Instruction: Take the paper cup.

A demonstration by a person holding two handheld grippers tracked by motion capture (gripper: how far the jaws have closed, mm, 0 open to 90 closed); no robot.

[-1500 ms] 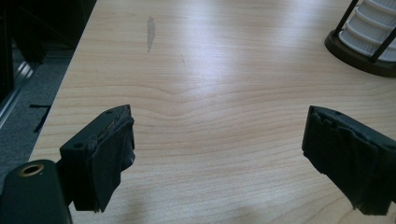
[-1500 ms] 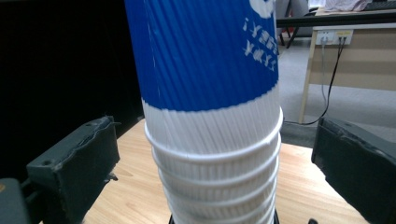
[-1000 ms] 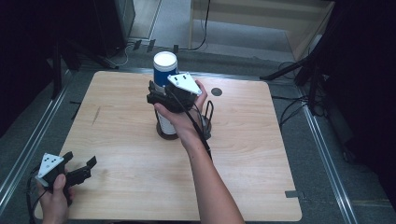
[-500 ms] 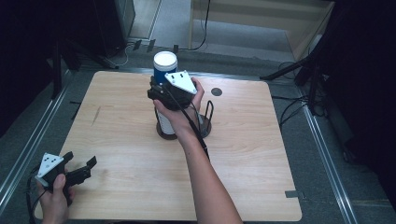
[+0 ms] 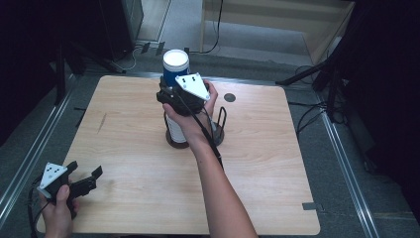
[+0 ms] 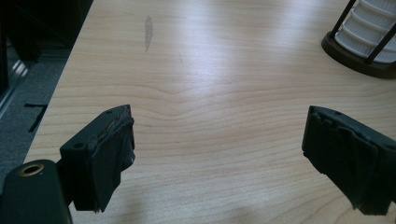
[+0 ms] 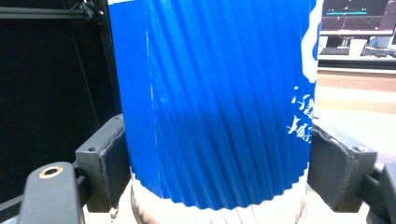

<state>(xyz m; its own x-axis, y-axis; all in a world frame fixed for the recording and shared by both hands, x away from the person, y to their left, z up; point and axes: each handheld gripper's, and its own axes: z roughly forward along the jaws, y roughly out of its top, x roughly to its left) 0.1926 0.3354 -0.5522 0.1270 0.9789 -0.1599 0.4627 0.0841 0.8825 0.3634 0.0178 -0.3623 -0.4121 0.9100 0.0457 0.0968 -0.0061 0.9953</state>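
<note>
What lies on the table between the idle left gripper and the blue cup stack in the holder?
Nothing: in the high view, bare wooden table separates the left gripper from the blue cup stack; the left gripper view agrees.

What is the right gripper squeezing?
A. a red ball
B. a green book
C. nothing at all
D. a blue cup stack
D: in the right gripper view both pads of the right gripper press on the sides of the blue cup stack, which stands in a black wire holder on the table.
</note>
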